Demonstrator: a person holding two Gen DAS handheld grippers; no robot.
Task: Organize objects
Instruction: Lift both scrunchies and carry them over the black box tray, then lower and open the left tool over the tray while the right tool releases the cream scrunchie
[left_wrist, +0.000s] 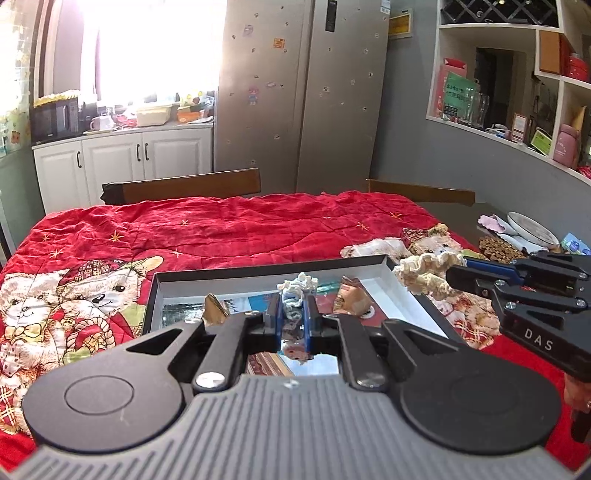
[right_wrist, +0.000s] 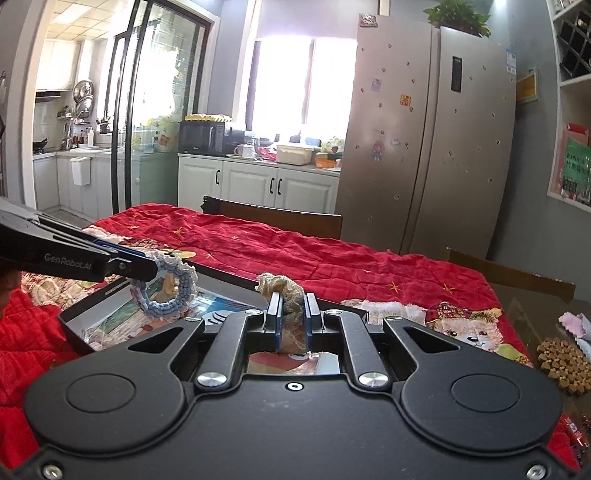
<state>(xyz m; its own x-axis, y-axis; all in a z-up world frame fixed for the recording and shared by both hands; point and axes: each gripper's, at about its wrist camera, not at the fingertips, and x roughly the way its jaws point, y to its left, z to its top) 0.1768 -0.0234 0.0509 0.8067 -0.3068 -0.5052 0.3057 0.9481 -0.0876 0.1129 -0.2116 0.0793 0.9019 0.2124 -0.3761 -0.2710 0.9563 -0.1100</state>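
Note:
My left gripper (left_wrist: 293, 308) is shut on a blue-and-white crocheted scrunchie (left_wrist: 295, 291), held above an open black box (left_wrist: 399, 269) with a white lining. In the right wrist view this scrunchie (right_wrist: 168, 286) hangs as a ring from the left gripper (right_wrist: 155, 271). My right gripper (right_wrist: 293, 312) is shut on a beige lace scrunchie (right_wrist: 282, 288), held over the box's right edge. In the left wrist view it (left_wrist: 424, 275) sticks out of the right gripper (left_wrist: 452, 275). Printed cards and brown pieces (left_wrist: 351, 295) lie in the box.
The box rests on a red quilt with teddy bears (left_wrist: 221, 229) that covers the table. At the table's right end lie a white plate (left_wrist: 532, 229), a brown beaded mat (right_wrist: 563, 363) and a pink cloth (right_wrist: 576, 323). Wooden chairs (left_wrist: 184, 186) stand behind.

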